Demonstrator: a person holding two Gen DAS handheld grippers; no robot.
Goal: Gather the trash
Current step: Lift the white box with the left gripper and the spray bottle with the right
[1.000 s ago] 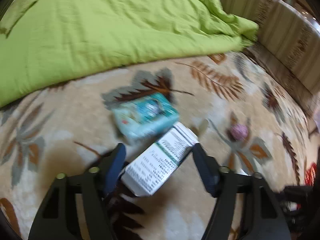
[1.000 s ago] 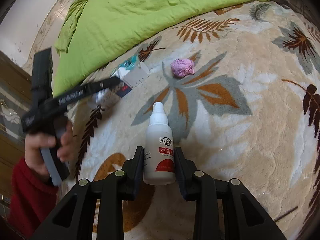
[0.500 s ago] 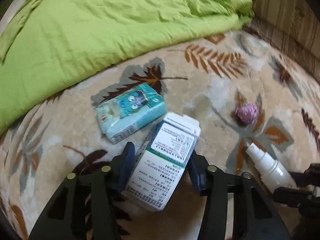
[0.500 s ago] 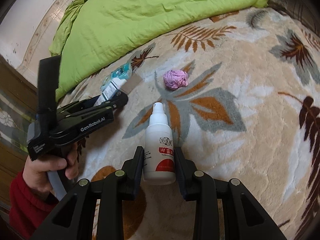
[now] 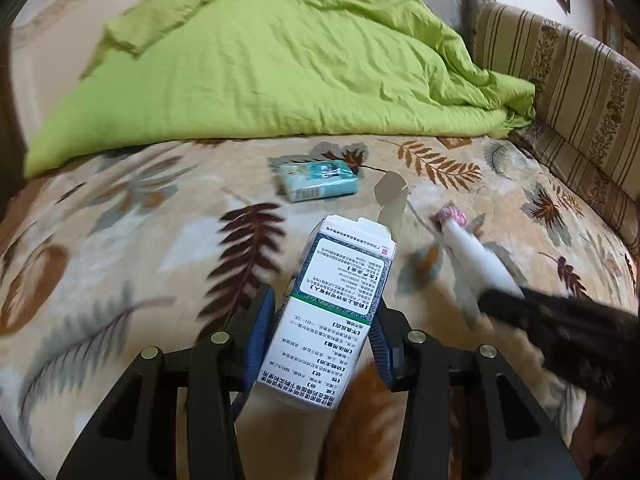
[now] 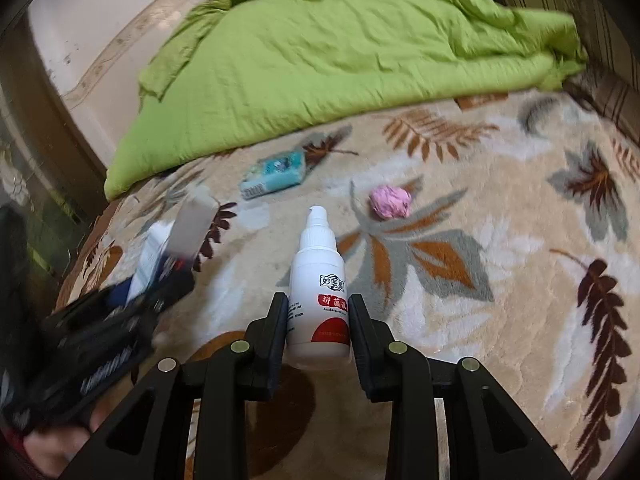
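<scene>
Bed covered by a cream leaf-print blanket [image 5: 120,240]; a crumpled green duvet [image 5: 260,72] is lying across the far side, a striped headboard or sofa back [image 5: 568,92] is running along the right.

Left claw [image 5: 320,332] is gripping a white-and-green medicine box [image 5: 340,308], pads pressing both long sides, the box's top flap standing open and pointing away. Right claw [image 6: 318,332] is clamping a white spray bottle [image 6: 319,288] low on its body, nozzle pointing away from the camera. Both items appear to be lifted off the blanket, though blur is making the gap hard to judge.

Still lying on the blanket: a teal tissue pack [image 5: 320,180], far of centre near the duvet's edge, and a crumpled pink paper ball [image 6: 390,202], to the right of the pack and well apart from it. No bin or bag is showing in either view.

Judgement: the step in hand is carrying the two held pieces off to wherever trash is being gathered; roughly half the visible litter is picked up.

Doing it well:
- Keeping the squeeze on the box light but steady. Thin card is likely to buckle, and the open flap could snag.
- Keeping the bottle's grip below its shoulder, since smooth plastic may slide if tilted.
- Holding the two claws apart while moving; in each view the other one is sitting close alongside.
- Releasing over the container before returning for the pack and the ball.
</scene>
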